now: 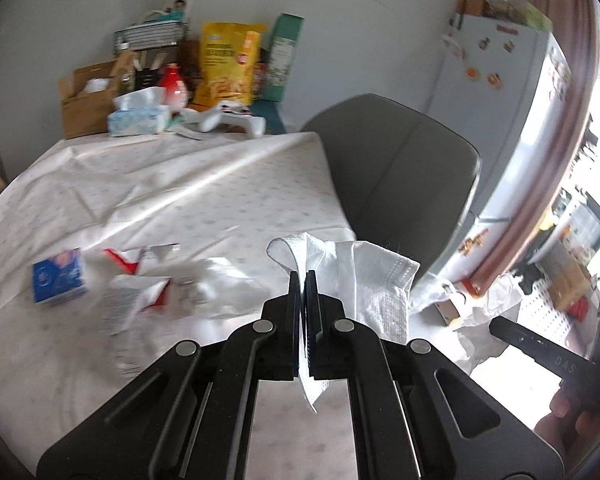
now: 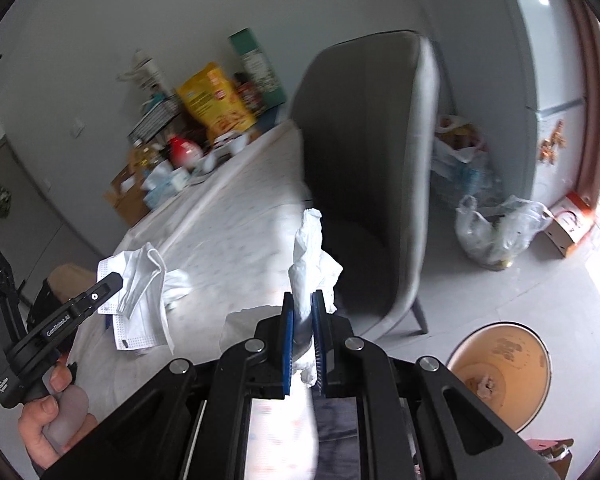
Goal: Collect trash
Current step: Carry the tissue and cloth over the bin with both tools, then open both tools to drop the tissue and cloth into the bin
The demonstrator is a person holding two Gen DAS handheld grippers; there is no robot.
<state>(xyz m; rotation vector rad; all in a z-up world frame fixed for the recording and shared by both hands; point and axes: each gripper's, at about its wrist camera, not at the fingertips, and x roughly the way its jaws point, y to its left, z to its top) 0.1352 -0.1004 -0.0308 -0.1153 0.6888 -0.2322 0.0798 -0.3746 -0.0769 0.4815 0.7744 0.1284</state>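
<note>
My left gripper is shut on a white face mask, held above the table's right edge; it also shows in the right wrist view at the left. My right gripper is shut on a crumpled white tissue, held beside the table and the chair. On the tablecloth lie a small blue box and torn red-and-white wrappers. A round tan bin stands open on the floor at the lower right.
A grey chair stands at the table's side. Boxes, a yellow snack bag, a tissue box and a white controller crowd the table's far end. Plastic bags and a fridge stand beyond the chair.
</note>
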